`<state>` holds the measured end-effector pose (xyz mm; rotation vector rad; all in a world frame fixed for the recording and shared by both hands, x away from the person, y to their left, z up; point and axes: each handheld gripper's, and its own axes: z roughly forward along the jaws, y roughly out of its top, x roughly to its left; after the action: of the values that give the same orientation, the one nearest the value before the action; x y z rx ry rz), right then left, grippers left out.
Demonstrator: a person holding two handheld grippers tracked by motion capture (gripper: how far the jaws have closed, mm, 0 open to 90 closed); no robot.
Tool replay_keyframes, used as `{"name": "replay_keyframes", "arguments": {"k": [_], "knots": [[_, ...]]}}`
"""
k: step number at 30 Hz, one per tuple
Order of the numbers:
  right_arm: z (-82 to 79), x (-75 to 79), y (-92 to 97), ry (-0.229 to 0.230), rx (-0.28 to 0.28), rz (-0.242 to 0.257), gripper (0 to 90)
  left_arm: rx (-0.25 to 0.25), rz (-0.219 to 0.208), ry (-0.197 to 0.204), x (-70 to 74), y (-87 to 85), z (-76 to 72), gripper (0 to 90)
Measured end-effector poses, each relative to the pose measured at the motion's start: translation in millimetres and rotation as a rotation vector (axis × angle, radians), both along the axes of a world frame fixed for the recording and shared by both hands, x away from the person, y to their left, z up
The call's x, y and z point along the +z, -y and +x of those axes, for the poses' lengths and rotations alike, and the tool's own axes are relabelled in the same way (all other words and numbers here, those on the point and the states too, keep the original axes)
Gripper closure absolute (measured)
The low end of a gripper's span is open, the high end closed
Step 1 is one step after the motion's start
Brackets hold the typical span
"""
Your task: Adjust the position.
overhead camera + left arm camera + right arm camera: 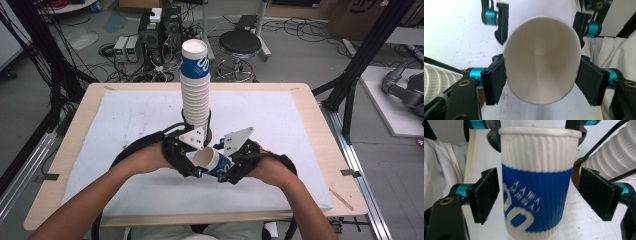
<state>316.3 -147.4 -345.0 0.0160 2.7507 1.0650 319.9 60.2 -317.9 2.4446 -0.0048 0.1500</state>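
Left gripper (541,82) pinches the cup (541,60) at its rim. Right gripper (539,195) jaws stand spread, clear gaps flanking the cup's sides; cup stack (195,85) just beyond.

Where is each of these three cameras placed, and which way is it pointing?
High view: above the person's side of the table, looking forward and down; forearms and both hands show.
Left gripper view: rides on the left tool, looking into the mouth of the paper cup its pads squeeze.
Right gripper view: rides on the right tool, facing that cup's blue side; its pads stand clear.
Shared: all three show the cup; the tall cup stack appears in each too.
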Motion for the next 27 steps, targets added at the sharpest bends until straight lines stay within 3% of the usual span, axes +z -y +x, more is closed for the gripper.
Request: {"name": "replay_keyframes", "arguments": {"k": [3,10,14,16,18,20,21,22,24,25,27], "knots": [[0.1,-3.2,-3.5,-0.005,0.01,-0.03,24.2,0.008,0.029,0.006,-0.7,4.4,-0.4,29.4],[-0.5,-7.3,-8.5,-0.005,0.012,-0.062,29.6,0.011,0.044,0.011,-1.5,8.1,-1.5,28.1],[0.9,-9.4,-7.4,-0.023,-0.001,-0.06,28.8,0.028,-0.007,-0.004,-6.3,6.6,-0.7,23.5],[1.6,-10.8,-5.4,-0.029,0.0,-0.044,28.6,0.035,-0.065,-0.02,-9.0,2.1,0.1,22.1],[2.5,-12.9,-1.7,-0.043,-0.003,-0.02,28.5,0.052,-0.149,-0.032,-10.5,-4.2,-0.5,20.3],[5.1,-16.2,7.4,-0.057,-0.014,0.032,28.5,0.088,-0.301,-0.037,-10.5,-16.4,-2.0,20.0],[5.1,-16.2,7.4,-0.057,-0.014,0.032,28.5,0.088,-0.301,-0.037,-10.5,-16.4,-2.0,19.6],[6.7,-17.9,15.0,-0.072,-0.028,0.082,28.5,0.1,-0.346,-0.032,-10.5,-20.6,-2.3,19.1],[7.4,-18.3,18.9,-0.077,-0.038,0.108,28.5,0.123,-0.445,-0.036,-11.2,-30.4,-2.9,19.1],[8.4,-18.4,27.4,-0.086,-0.058,0.163,28.5,0.131,-0.48,-0.039,-11.6,-33.6,-3.0,19.0],[8.9,-18.3,31.5,-0.09,-0.07,0.186,28.4,0.155,-0.548,-0.04,-12.4,-42.8,-3.2,19.0]]}}
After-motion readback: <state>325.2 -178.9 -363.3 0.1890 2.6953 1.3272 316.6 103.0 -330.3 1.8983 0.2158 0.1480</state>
